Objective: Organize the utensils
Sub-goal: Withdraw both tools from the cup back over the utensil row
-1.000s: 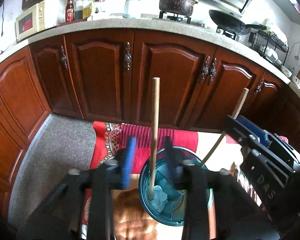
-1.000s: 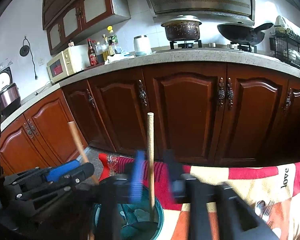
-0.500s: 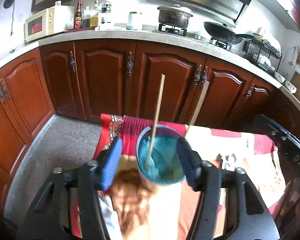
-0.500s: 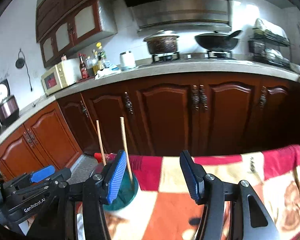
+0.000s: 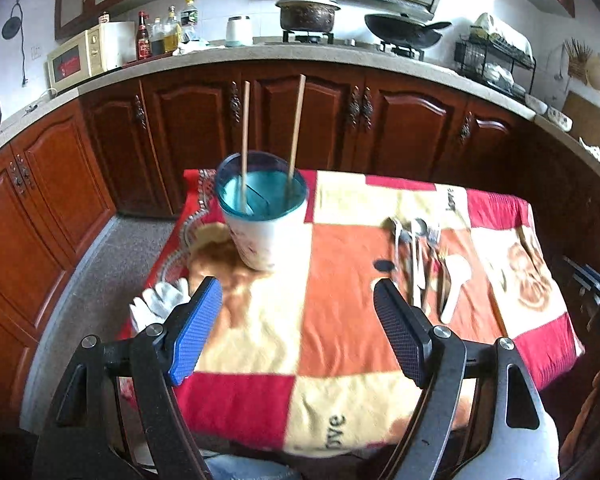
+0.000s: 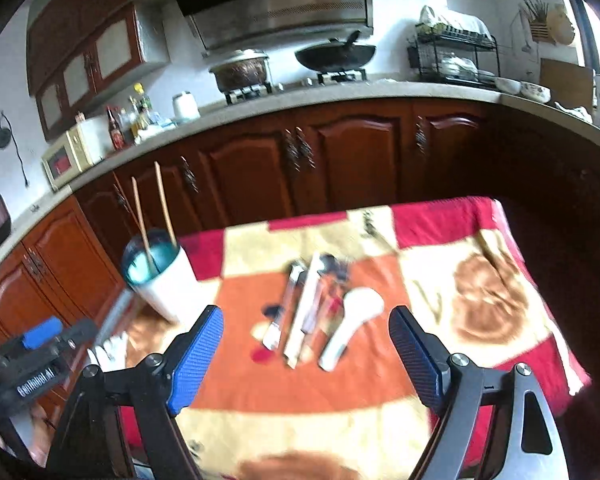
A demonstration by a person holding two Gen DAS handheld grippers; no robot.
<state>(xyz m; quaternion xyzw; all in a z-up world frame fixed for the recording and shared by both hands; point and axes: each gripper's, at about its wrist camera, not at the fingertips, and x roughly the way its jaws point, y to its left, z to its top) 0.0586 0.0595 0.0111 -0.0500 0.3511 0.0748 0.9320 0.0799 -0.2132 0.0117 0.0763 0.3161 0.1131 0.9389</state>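
While both grippers hung above the table, neither held anything. The left gripper [image 5: 298,334] had just been opening its jaws, and they stood wide apart with only the patchwork tablecloth [image 5: 340,344] showing between them. The right gripper [image 6: 306,354] had likewise just been spreading its jaws, and nothing lay clamped between its blue pads [image 6: 196,354]; the utensils on the cloth appeared beyond its fingertips, untouched.

Toward the far left corner of the table stood the utensil cup [image 5: 262,216], white outside with a teal inner lining and rim. Two wooden chopsticks [image 5: 296,128] stood in it, both nearly upright, one near the left part of the rim and one toward the right, apart from each other. In the right wrist view the same cup [image 6: 156,276] sat tilted by the lens at the left, with the chopsticks [image 6: 142,224] leaning out of it.

Well to the right of the cup lay a loose cluster of utensils: metal spoons [image 5: 416,240] side by side, handles pointing toward the near edge, and a white rice paddle [image 5: 456,280] just beside them on the right. Motion blur kept the finer pieces in that cluster from being told apart. A pair of white gloves [image 5: 160,306] lay at the table's left edge, near the left gripper's blue pad.
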